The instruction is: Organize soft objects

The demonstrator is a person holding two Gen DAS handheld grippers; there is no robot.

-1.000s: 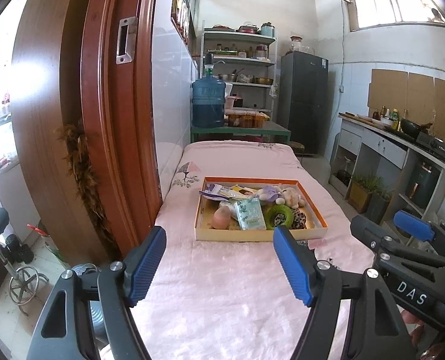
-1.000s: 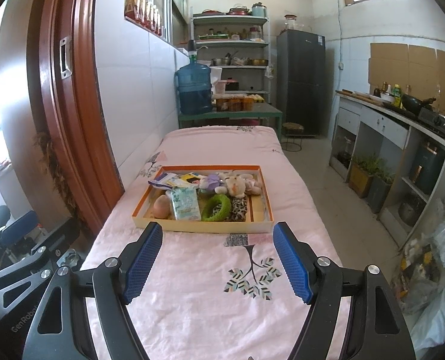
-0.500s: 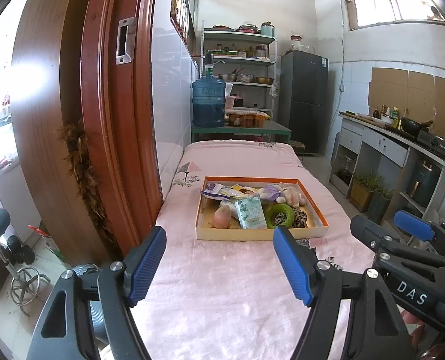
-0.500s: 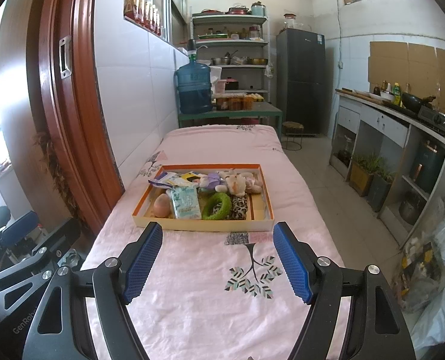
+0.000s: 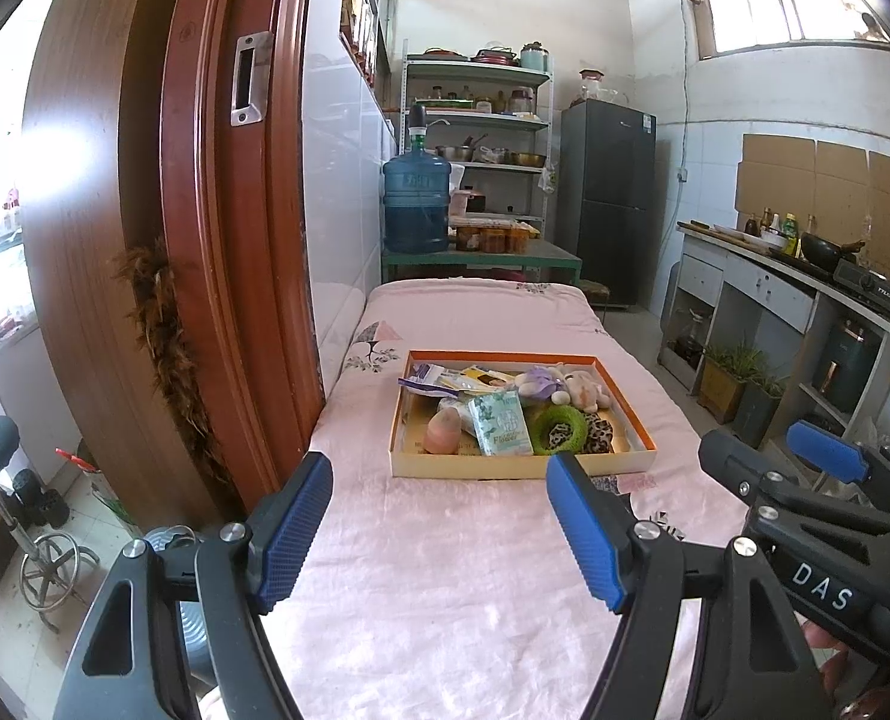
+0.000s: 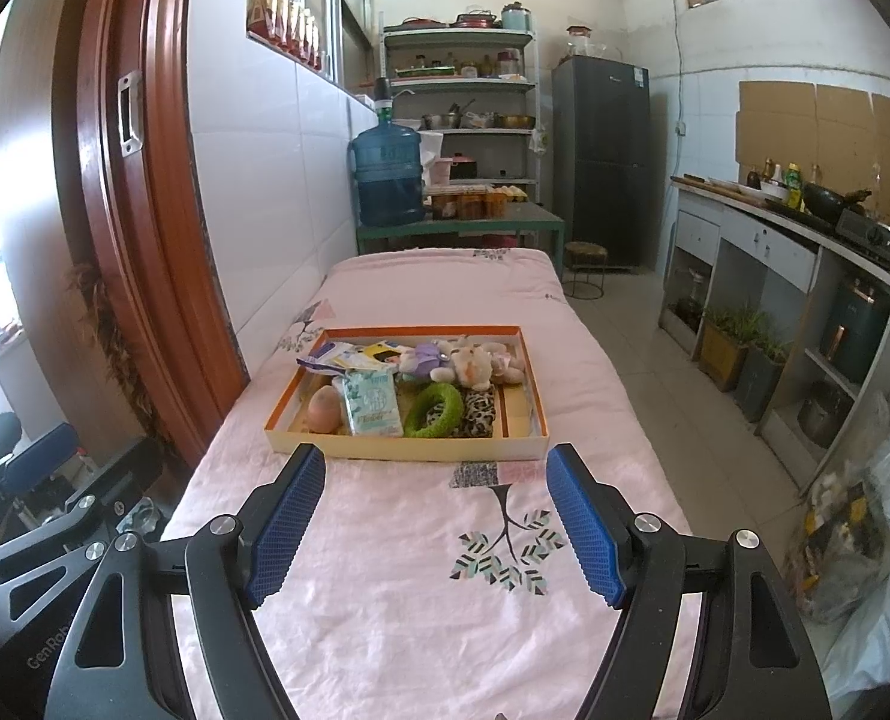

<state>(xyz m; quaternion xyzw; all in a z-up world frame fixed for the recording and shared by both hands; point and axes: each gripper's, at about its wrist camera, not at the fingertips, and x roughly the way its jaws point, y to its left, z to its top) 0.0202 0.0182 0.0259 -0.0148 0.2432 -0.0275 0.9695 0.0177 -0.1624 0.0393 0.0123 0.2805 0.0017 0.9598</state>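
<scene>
An orange-rimmed shallow box [image 5: 523,467] [image 6: 409,450] rests on a pink-covered table [image 5: 445,570] [image 6: 385,540]. Inside it lie a green ring [image 5: 556,429] [image 6: 433,411], a tissue pack [image 5: 499,432] [image 6: 374,403], a pink egg-shaped sponge [image 5: 442,430] [image 6: 324,408], leopard-print fabric [image 5: 598,435] [image 6: 478,408], small plush toys [image 5: 565,384] [image 6: 463,363] and flat packets [image 5: 445,375] [image 6: 340,357]. My left gripper [image 5: 439,531] is open, short of the box's near edge, with nothing between its pads. My right gripper [image 6: 436,525] is open too, short of that same edge. The right gripper also shows in the left wrist view, at the lower right [image 5: 805,468].
A red-brown door frame [image 5: 229,240] [image 6: 127,228] and white tiled wall run along the table's left. A blue water jug [image 5: 415,207] [image 6: 388,180], shelves and a dark fridge [image 5: 610,204] stand beyond. A counter [image 6: 793,240] lines the right, tiled floor between.
Both grippers have crept slightly forward toward the box; they stay open. Nothing in the box has moved.
</scene>
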